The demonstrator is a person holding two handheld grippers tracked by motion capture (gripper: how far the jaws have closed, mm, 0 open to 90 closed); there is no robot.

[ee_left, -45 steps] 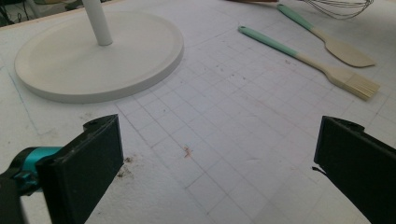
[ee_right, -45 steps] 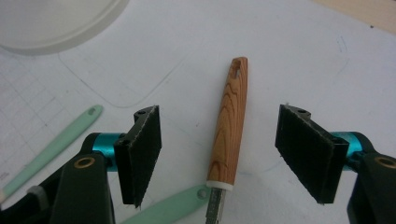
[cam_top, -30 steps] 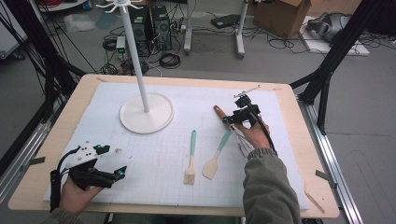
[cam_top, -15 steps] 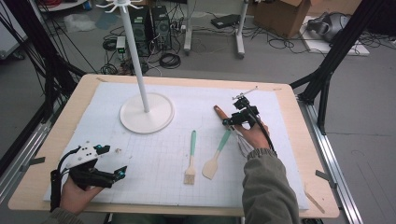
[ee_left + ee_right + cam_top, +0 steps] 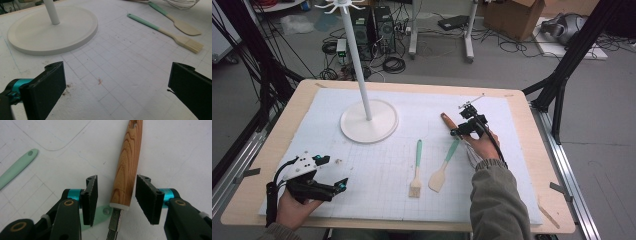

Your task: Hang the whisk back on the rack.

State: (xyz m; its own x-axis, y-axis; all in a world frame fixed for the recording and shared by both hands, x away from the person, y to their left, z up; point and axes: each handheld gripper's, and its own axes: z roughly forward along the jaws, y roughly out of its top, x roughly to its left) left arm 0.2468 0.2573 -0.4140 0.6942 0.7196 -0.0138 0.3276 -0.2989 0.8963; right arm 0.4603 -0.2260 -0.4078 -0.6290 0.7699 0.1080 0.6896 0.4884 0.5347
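A whisk with a wooden handle (image 5: 125, 170) lies on the white grid mat (image 5: 412, 125), its handle (image 5: 448, 121) pointing to the far left. My right gripper (image 5: 116, 180) points down over it with the handle between its jaws. The jaws have just been closing, and a gap still shows on each side of the wood, so the pads are not pressing. In the high view this right gripper (image 5: 457, 131) sits at the mat's right centre. My left gripper (image 5: 334, 172) rests near the front left, wide open (image 5: 117, 75) over bare mat.
A white stand with a round base (image 5: 369, 121) and a tall pole stands at the back left. A green-handled spatula (image 5: 443, 167) and a green-handled brush (image 5: 417, 170) lie side by side mid-mat, with the spatula's handle end just under my right gripper.
Both hands keep their places. The right gripper's jaws stand a little closer together over the whisk handle.
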